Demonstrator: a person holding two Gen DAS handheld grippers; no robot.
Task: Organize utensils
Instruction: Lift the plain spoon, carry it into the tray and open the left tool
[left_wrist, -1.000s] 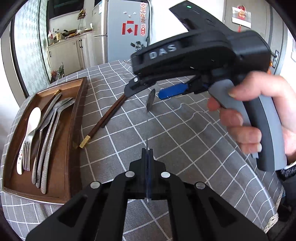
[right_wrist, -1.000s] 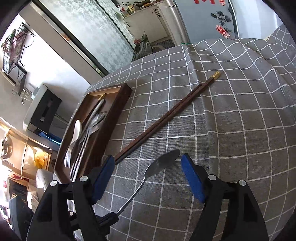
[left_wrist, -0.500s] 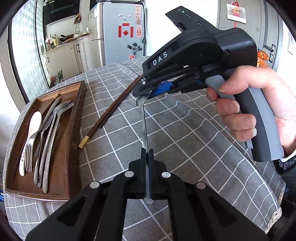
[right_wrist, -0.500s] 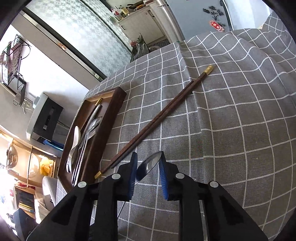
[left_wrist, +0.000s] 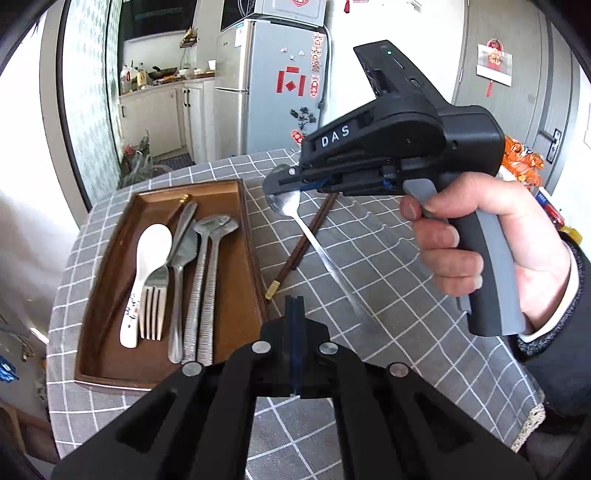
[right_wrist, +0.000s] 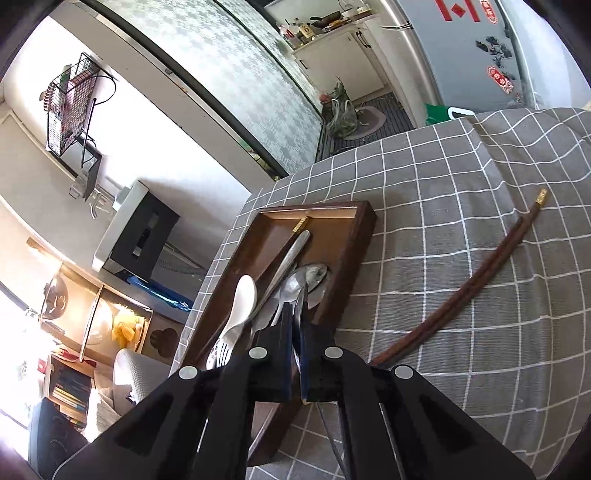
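My right gripper (left_wrist: 284, 186) is shut on the bowl of a steel spoon (left_wrist: 321, 251) and holds it in the air beside the wooden tray (left_wrist: 255, 251); the spoon's handle hangs down toward the left gripper. In the right wrist view the right gripper (right_wrist: 295, 325) pinches the spoon's bowl edge-on above the tray (right_wrist: 354, 236). My left gripper (left_wrist: 294, 310) is shut and empty, just left of the spoon's handle tip. Dark wooden chopsticks (left_wrist: 303, 243) with gold caps lie on the checked cloth right of the tray, also in the right wrist view (right_wrist: 461, 295).
The tray holds a white ceramic spoon (left_wrist: 147, 266), a fork (left_wrist: 153, 306), a knife (left_wrist: 181, 280), two textured-handled spoons (left_wrist: 205, 288) and a chopstick (left_wrist: 183, 201). The grey checked tablecloth (left_wrist: 388, 266) covers the round table. A fridge (left_wrist: 277, 92) stands behind it.
The right gripper closed on the spoon's bowl and took it from the left gripper. The left gripper let go and now stands shut beside the handle. Both moved toward the tray.
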